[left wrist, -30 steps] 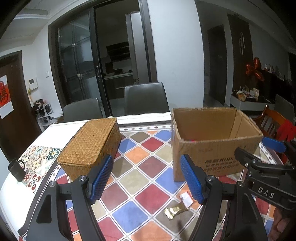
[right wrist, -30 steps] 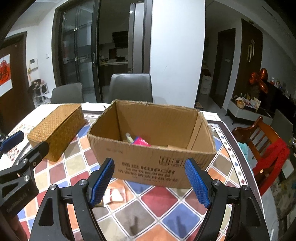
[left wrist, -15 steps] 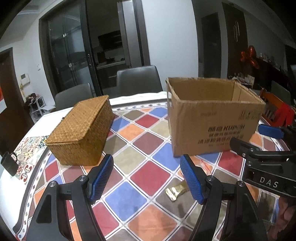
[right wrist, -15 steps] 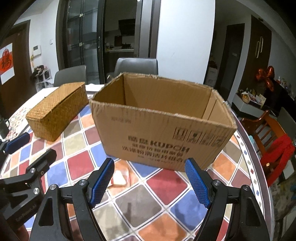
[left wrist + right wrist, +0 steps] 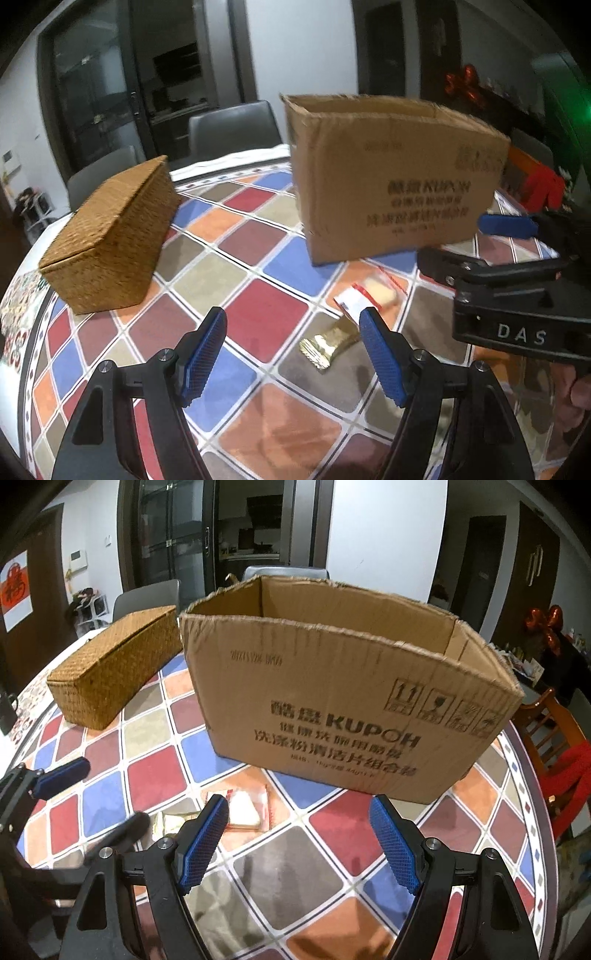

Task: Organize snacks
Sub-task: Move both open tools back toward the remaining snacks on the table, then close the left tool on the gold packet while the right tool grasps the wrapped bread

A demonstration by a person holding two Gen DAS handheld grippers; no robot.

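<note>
The gold snack packet (image 5: 328,345) lies on the counter (image 5: 277,321) between the left gripper (image 5: 291,354) fingers, nearer the right one, and a clear snack packet (image 5: 245,808) lies beside the right gripper (image 5: 301,843) left finger. Both grippers are released and empty. The step seems to be the approach; next, each should lower around a packet, clench, and carry it to the cardboard box (image 5: 332,701) beyond the fingers.

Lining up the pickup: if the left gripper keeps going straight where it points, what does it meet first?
Probably the gold snack packet on the table; it lies between the open left gripper fingers, nearer the right one. Depth is uncertain.
</note>
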